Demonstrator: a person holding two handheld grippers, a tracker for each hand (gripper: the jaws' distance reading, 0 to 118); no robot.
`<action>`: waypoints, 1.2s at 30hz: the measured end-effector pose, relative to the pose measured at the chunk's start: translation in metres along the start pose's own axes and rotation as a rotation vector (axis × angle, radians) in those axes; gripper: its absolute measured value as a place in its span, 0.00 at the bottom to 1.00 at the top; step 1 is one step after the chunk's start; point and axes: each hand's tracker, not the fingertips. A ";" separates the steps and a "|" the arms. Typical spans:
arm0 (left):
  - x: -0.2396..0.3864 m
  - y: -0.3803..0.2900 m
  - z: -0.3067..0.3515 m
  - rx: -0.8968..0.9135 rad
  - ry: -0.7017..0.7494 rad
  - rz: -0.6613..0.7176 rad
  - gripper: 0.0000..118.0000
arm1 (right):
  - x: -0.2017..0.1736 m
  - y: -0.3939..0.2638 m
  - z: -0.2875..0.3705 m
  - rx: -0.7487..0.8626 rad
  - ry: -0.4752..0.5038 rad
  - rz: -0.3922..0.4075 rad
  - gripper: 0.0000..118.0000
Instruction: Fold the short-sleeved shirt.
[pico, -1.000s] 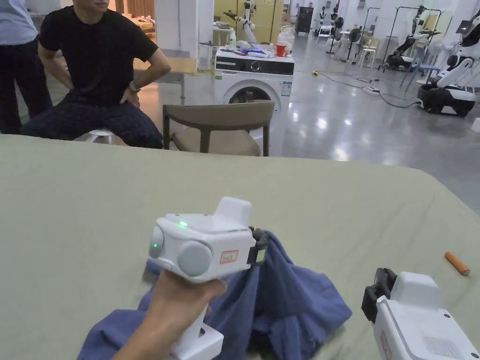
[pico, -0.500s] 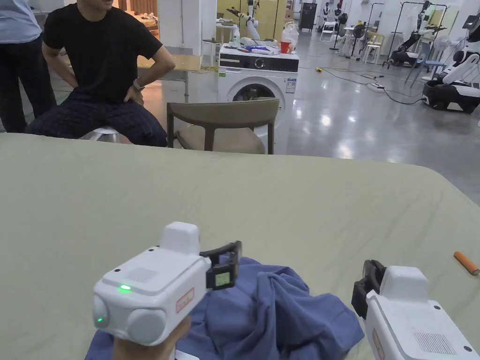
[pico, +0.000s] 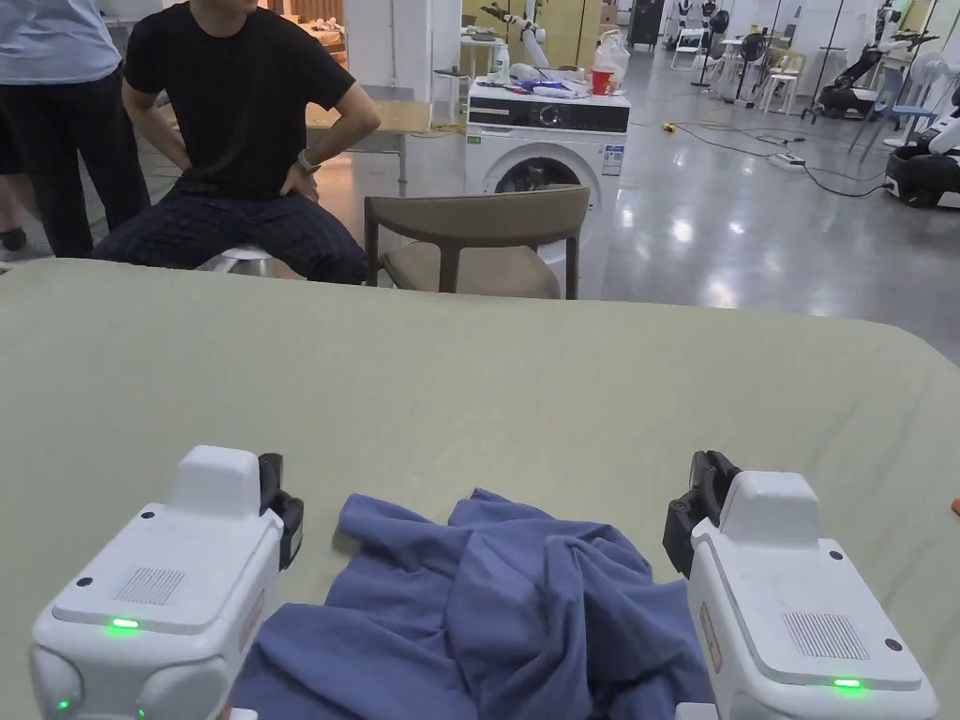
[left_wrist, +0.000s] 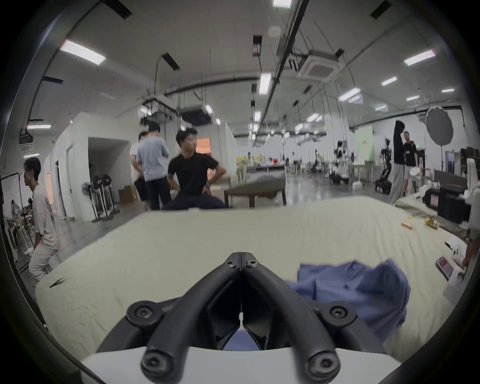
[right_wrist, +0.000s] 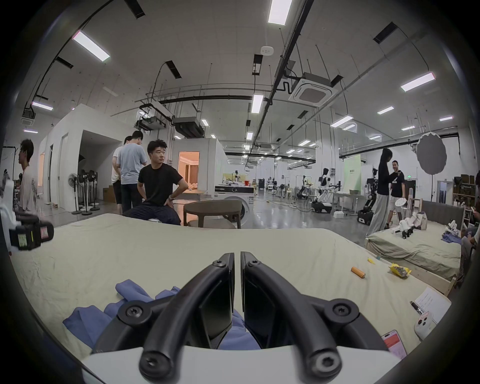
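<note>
The blue short-sleeved shirt (pico: 497, 600) lies crumpled in a heap on the green-covered table (pico: 469, 394), near its front edge. My left gripper (pico: 281, 511) hovers just left of the heap, jaws shut with nothing between them (left_wrist: 241, 256). My right gripper (pico: 694, 506) hovers at the heap's right edge, its jaws also shut and empty (right_wrist: 237, 256). Neither gripper touches the cloth. The shirt (left_wrist: 358, 288) shows to the right of the left gripper's jaws, and the shirt (right_wrist: 88, 319) lies low and left of the right gripper's jaws.
An orange cylinder (right_wrist: 358, 272) lies on the table far right, with a phone (right_wrist: 393, 343) and paper near the right front. Beyond the far edge stand a brown chair (pico: 478, 234) and a washing machine (pico: 548, 141); a seated person (pico: 244, 141) is there too.
My left gripper let go of the shirt, opened, then shut and drew back to the left of it. The shirt settled into a lower heap. The right gripper rose slightly.
</note>
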 end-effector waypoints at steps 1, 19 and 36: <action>-0.008 -0.005 -0.006 -0.076 -0.018 0.022 0.00 | 0.001 -0.001 -0.002 -0.008 0.002 0.001 0.03; -0.017 -0.127 -0.075 -0.776 0.023 0.060 0.49 | 0.040 -0.040 0.000 -0.139 -0.047 -0.008 0.03; -0.024 -0.100 -0.043 -0.645 -0.085 0.103 0.00 | 0.100 -0.118 -0.096 -0.776 0.078 -0.017 0.62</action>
